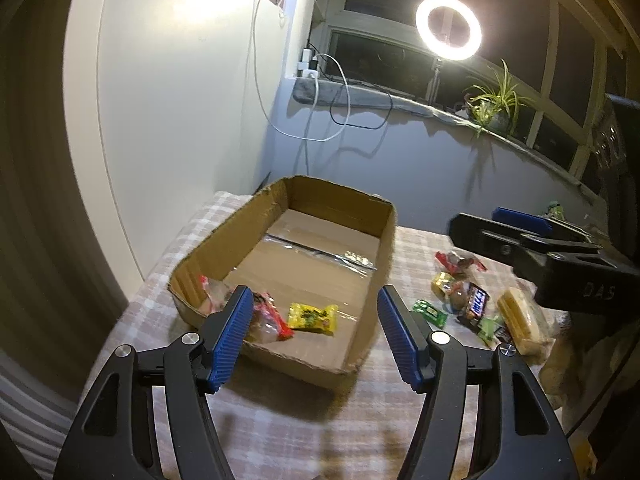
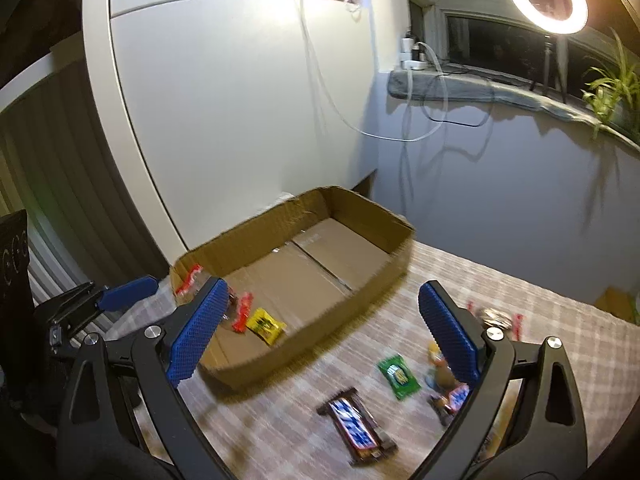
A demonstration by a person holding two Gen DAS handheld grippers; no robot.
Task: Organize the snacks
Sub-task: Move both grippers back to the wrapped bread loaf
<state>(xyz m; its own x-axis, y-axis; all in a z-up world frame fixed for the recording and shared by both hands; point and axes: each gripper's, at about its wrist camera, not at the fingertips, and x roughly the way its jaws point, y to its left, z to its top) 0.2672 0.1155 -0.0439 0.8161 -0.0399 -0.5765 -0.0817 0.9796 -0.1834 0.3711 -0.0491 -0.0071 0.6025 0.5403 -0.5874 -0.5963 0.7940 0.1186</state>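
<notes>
An open cardboard box [image 1: 384, 248] [image 2: 384, 276] sits on a checked tablecloth. Inside lie a yellow candy packet [image 1: 313, 317] [image 2: 266, 325] and red-wrapped snacks [image 1: 268, 320] [image 2: 243, 310]. Right of the box lie loose snacks: a Snickers bar [image 2: 356, 426], a green packet [image 2: 398, 374] [image 1: 430, 312], a second Snickers [image 1: 474, 305] and a yellow wafer pack [image 1: 522, 322]. My left gripper [image 1: 316, 340] is open and empty above the box's near end. My right gripper [image 2: 324, 336] is open and empty above the box's near right corner and the loose snacks; it also shows in the left wrist view [image 1: 532, 236].
The table [image 1: 280, 420] stands against a white wall and a windowsill with a ring light [image 1: 448, 28], cables and a potted plant [image 1: 492, 104]. A red-wrapped snack [image 2: 496, 318] lies further right on the cloth.
</notes>
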